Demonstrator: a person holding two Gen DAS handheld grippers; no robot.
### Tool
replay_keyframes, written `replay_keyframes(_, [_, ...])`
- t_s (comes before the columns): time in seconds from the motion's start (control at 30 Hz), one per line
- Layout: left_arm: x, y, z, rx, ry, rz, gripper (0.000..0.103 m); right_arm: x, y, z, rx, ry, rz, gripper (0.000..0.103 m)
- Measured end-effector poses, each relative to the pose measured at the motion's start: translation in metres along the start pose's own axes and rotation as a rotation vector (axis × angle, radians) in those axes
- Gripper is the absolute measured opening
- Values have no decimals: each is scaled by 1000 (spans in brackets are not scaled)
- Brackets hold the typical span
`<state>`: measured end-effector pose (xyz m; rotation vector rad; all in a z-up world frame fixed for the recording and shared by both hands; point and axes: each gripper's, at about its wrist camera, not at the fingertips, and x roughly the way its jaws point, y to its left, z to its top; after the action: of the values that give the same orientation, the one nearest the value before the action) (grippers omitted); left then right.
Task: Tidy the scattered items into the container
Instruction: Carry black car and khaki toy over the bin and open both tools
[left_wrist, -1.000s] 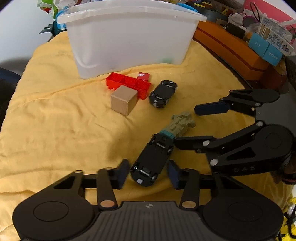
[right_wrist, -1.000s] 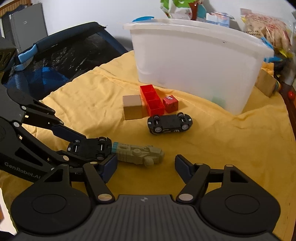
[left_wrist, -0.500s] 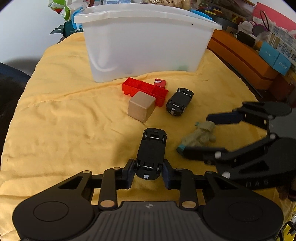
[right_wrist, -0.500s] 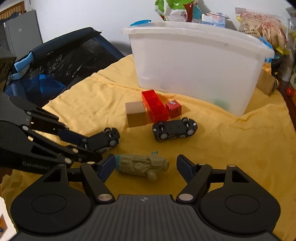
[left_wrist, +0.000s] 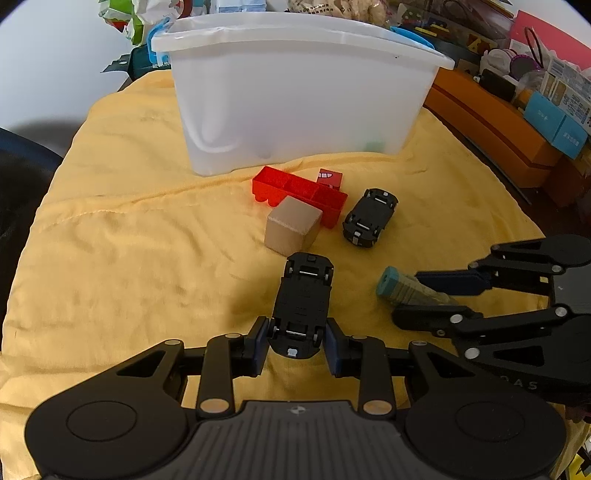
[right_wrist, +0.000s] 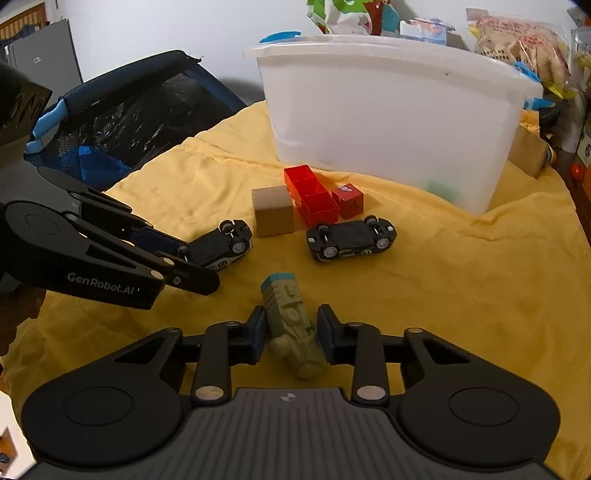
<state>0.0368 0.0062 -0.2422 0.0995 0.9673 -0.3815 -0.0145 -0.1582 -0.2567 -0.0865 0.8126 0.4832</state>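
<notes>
My left gripper (left_wrist: 295, 341) is shut on a black toy car (left_wrist: 303, 299), belly up, held over the yellow cloth (left_wrist: 129, 240). My right gripper (right_wrist: 290, 330) is shut on an olive-green toy with a teal end (right_wrist: 290, 325); it also shows in the left wrist view (left_wrist: 402, 290). A second black toy car (left_wrist: 369, 216), a wooden cube (left_wrist: 291, 229), a red tray piece (left_wrist: 299, 192) and a small red cube (left_wrist: 330, 178) lie in front of the white plastic tub (left_wrist: 295, 92).
A black and blue chair (right_wrist: 122, 114) stands at the cloth's left side. Orange boxes (left_wrist: 491, 125) and cluttered packages line the right and back behind the tub.
Both grippers have closed on their toys. The left one has lifted and turned the black car toward the tub. The right one has turned the green toy lengthwise between its fingers.
</notes>
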Motion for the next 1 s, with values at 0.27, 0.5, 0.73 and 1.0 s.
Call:
replay_keyframes(0.27, [-10,3,13,-7,-31,24,34,-17,-5,13,13,-55,-4,30])
replay_keyframes(0.5, [-58,6,58,-22,-103,58,33,-61,-7,68,3,-171,-34,30])
replay_keyframes(0.73, [-102,11,124,-14,-232,101,33,-91,-21,139,-4,-302,-92,30])
replay_keyframes(1.0, [-97,15,184,11,-301,111,33,-71,-52,186,-8,-330,-152,30])
